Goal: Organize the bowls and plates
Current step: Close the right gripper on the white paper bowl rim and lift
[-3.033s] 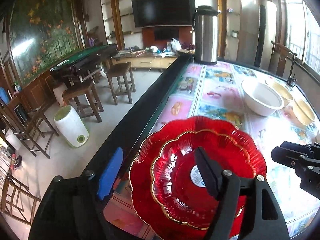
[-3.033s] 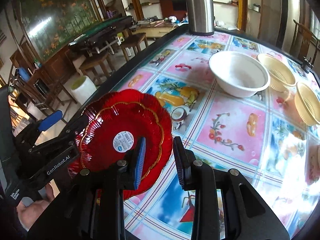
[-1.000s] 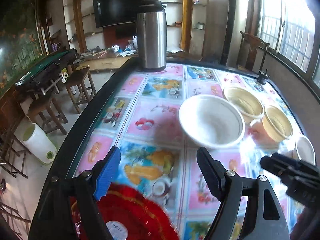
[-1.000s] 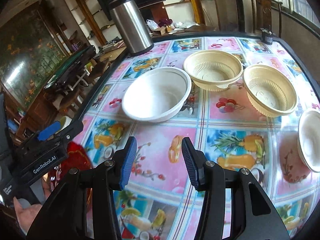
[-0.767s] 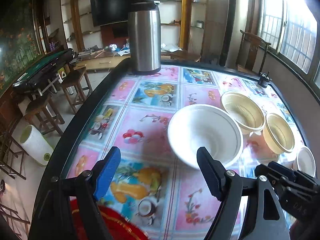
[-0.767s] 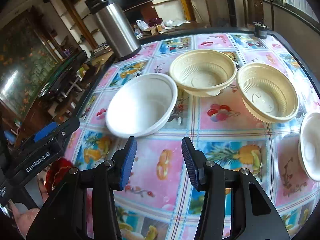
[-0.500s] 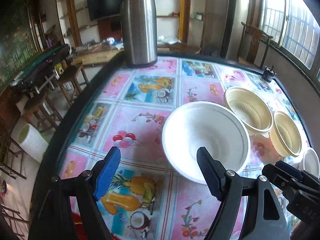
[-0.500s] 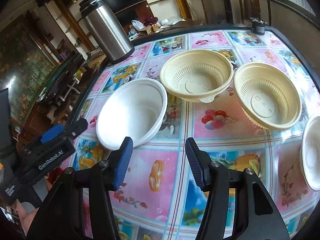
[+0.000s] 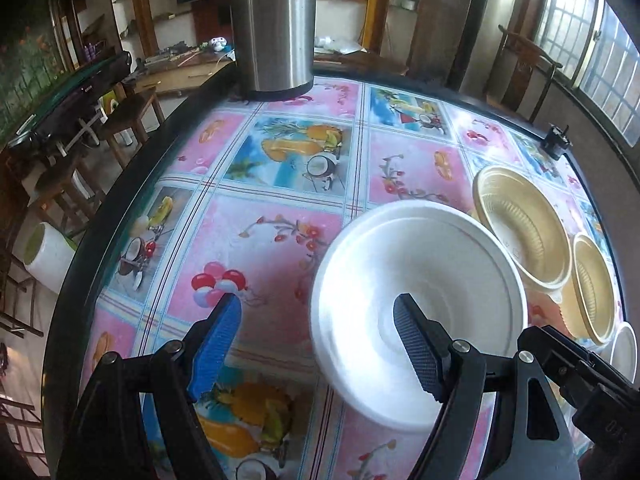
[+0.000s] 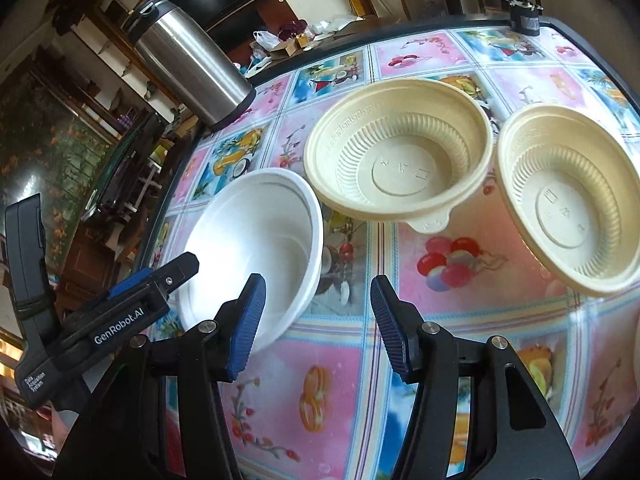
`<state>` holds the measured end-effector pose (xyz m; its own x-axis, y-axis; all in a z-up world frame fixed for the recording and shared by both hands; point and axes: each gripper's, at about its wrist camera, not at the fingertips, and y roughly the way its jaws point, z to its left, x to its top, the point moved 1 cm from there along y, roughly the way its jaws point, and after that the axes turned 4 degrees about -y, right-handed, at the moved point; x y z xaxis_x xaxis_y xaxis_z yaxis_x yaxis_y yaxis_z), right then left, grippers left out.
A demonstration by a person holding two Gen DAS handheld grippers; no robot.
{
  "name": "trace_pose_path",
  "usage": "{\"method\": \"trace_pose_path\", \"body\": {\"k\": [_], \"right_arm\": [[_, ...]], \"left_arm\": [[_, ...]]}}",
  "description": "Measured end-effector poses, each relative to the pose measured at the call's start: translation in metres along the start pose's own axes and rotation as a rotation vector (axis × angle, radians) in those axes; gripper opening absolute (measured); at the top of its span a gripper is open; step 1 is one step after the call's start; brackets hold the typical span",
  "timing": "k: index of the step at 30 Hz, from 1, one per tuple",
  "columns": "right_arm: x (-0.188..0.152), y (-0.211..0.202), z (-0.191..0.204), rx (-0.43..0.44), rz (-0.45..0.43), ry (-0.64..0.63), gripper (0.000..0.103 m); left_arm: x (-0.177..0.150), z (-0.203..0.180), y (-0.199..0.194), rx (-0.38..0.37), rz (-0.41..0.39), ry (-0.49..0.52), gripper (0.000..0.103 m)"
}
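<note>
White bowl (image 9: pixel 416 280) straddled by spread left hand-held gripper (image 9: pixel 316 344); right hand-held gripper (image 10: pixel 318 320) spread, empty.

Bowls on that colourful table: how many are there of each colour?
White bowls: 2, a large one and a small one cut off at the frame edge
Beige bowls: 2
Total: 4

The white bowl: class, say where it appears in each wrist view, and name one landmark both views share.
Left wrist view: the white bowl sits right of centre, low in the picture, partly behind the left gripper's right-hand finger.
Right wrist view: the white bowl lies left of centre, beside the larger tan bowl.
Shared landmark: the steel flask at the table's far edge.
</note>
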<state>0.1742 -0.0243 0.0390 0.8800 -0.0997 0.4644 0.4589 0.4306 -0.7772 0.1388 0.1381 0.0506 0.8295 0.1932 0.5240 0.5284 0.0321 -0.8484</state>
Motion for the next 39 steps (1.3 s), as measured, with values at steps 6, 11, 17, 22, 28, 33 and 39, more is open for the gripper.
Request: {"method": "trace_pose_path", "body": {"k": [6,11,17,22,28,33,39], "right_arm": [[0.006,0.013,0.007,-0.022,-0.003,-0.064,0.054],[0.008,0.025,0.008,-0.023,0.011,-0.099,0.014],[0.002,0.017,0.016,-0.041,-0.022,-0.157,0.013],[-0.010,0.007,0.020,-0.048,-0.022,-0.186,0.013],[-0.027,-0.022,0.028,-0.032,-0.056,-0.195,0.013],[-0.042,-0.040,0.037,-0.024,-0.074,-0.207,0.013],[-0.062,-0.059,0.048,0.016,-0.092,-0.226,0.013]], "left_arm": [[0.002,-0.003,0.015,0.007,0.035,0.000,0.079],[-0.001,-0.007,0.025,0.018,0.060,0.019,0.068],[-0.014,-0.007,0.033,-0.010,0.115,0.038,0.021],[-0.021,-0.008,0.014,0.000,0.077,0.062,0.021],[-0.035,-0.007,-0.014,-0.013,0.048,0.070,0.021],[-0.048,-0.002,-0.038,-0.006,0.006,0.070,0.021],[-0.066,0.013,-0.067,-0.003,-0.038,0.050,0.021]]}}
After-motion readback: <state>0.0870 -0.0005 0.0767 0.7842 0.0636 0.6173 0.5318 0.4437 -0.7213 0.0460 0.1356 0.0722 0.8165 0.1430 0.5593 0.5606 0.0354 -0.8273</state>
